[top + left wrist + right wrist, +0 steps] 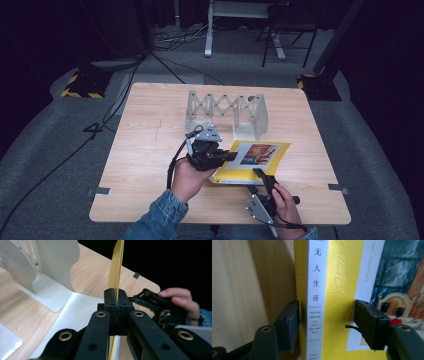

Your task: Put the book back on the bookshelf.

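left hand-held gripper [116,303] clamped on yellow book [252,161] cover — right hand-held gripper [325,325] apart, straddling spine.

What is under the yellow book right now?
The yellow book lies on the wooden table, its left cover edge pinched by the left hand-held gripper. Whatever lies beneath the book's middle is covered.

Blue denim sleeve [160,215], black left claw [117,301] with brass rivets, grey three-cornered plate [208,134], black cable [172,165]
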### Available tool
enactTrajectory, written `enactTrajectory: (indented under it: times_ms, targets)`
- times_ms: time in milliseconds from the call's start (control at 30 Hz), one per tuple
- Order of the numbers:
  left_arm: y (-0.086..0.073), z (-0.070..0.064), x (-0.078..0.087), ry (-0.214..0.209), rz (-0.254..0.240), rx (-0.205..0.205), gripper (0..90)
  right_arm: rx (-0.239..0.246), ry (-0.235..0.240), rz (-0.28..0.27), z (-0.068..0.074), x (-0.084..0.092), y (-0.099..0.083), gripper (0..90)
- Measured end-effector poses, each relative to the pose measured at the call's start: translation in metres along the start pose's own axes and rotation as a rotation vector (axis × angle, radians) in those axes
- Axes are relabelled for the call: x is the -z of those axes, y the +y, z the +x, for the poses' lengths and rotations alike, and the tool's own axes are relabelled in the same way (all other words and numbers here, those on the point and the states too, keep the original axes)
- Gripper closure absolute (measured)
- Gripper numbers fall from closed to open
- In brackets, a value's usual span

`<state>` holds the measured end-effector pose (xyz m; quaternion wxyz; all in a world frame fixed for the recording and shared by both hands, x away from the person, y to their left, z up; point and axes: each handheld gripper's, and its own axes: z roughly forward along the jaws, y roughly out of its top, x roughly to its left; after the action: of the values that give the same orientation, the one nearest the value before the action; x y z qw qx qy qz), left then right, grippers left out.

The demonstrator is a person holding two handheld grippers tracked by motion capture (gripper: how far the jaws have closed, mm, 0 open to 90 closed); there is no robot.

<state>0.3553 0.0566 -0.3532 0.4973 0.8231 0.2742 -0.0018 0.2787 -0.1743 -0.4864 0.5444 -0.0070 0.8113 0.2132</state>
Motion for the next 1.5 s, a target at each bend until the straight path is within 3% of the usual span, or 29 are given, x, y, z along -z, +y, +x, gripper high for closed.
enactTrajectory:
  times_ms: [67, 133, 267, 300, 333, 367, 467, 500, 567, 600, 633, 733, 767, 800, 833, 867, 1000, 1167, 1333, 1367, 1467, 1500]
  targets:
    - [0.001, 0.001, 0.001, 0.000, -0.006, 0.007, 89.8, 0.048, -0.052, 0.015, 0.005, -0.007, 0.001, 37.7]
    - [0.002, 0.002, 0.001, 0.001, -0.005, 0.007, 89.8, 0.042, -0.088, 0.014, 0.009, -0.010, 0.001, 37.0]
    - [0.002, 0.003, 0.001, 0.004, -0.001, 0.013, 89.8, 0.027, -0.095, 0.008, 0.011, -0.012, 0.002, 43.0]
    - [0.000, 0.005, 0.001, 0.008, 0.000, 0.019, 89.8, -0.004, -0.069, 0.002, 0.012, -0.011, 0.002, 55.3]
    - [0.000, 0.005, 0.001, 0.008, 0.000, 0.019, 89.8, -0.004, -0.069, 0.002, 0.012, -0.011, 0.002, 55.3]
    - [-0.001, 0.006, 0.000, 0.009, 0.000, 0.030, 89.8, -0.018, -0.037, -0.003, 0.011, -0.010, 0.003, 61.8]
    - [-0.002, 0.008, 0.000, 0.013, 0.008, 0.028, 89.8, -0.024, -0.011, -0.005, 0.010, -0.009, 0.004, 68.4]
    - [-0.003, 0.007, -0.002, 0.021, 0.012, 0.031, 89.7, -0.034, 0.019, -0.002, 0.009, -0.009, 0.006, 73.2]
    - [-0.003, 0.007, -0.003, 0.030, 0.016, 0.027, 89.6, -0.041, 0.032, 0.001, 0.008, -0.008, 0.007, 74.6]
    - [-0.004, 0.008, -0.003, 0.036, 0.019, 0.025, 89.3, -0.051, 0.061, -0.002, 0.006, -0.009, 0.007, 76.0]
    - [-0.004, 0.010, -0.001, 0.035, -0.004, 0.039, 80.8, -0.056, 0.093, 0.000, 0.004, -0.009, 0.009, 76.5]
    - [-0.003, 0.012, 0.005, 0.065, -0.034, 0.047, 57.2, -0.052, 0.121, 0.007, 0.003, -0.009, 0.008, 76.7]
    - [-0.003, 0.013, 0.012, 0.108, -0.042, 0.040, 53.7, -0.057, 0.134, 0.010, 0.005, -0.008, 0.006, 76.8]
    - [-0.003, 0.013, 0.012, 0.108, -0.042, 0.040, 50.7, -0.057, 0.134, 0.010, 0.005, -0.008, 0.006, 76.8]
    - [-0.004, 0.015, 0.016, 0.124, -0.049, 0.036, 50.7, -0.057, 0.136, 0.010, 0.005, -0.007, 0.006, 76.8]
    - [-0.006, 0.016, 0.022, 0.153, -0.059, 0.028, 44.8, -0.077, 0.140, -0.002, 0.002, -0.005, 0.006, 76.9]
    - [-0.011, 0.018, 0.032, 0.195, -0.075, 0.016, 41.1, -0.097, 0.147, -0.010, -0.004, -0.003, 0.006, 77.0]
    - [-0.028, 0.023, 0.053, 0.230, -0.105, 0.022, 41.1, -0.157, 0.132, -0.029, -0.014, 0.003, 0.005, 77.0]
    - [-0.047, 0.027, 0.061, 0.255, -0.095, 0.030, 41.1, -0.215, 0.119, -0.044, -0.025, 0.008, 0.007, 77.1]
    - [-0.055, 0.029, 0.064, 0.260, -0.091, 0.037, 41.1, -0.246, 0.107, -0.058, -0.031, 0.012, 0.008, 77.1]
    - [-0.081, 0.038, 0.070, 0.270, -0.086, 0.092, 41.1, -0.281, 0.097, -0.072, -0.040, 0.016, 0.010, 77.1]
    - [-0.081, 0.038, 0.070, 0.270, -0.086, 0.092, 41.2, -0.281, 0.097, -0.072, -0.040, 0.016, 0.010, 77.1]
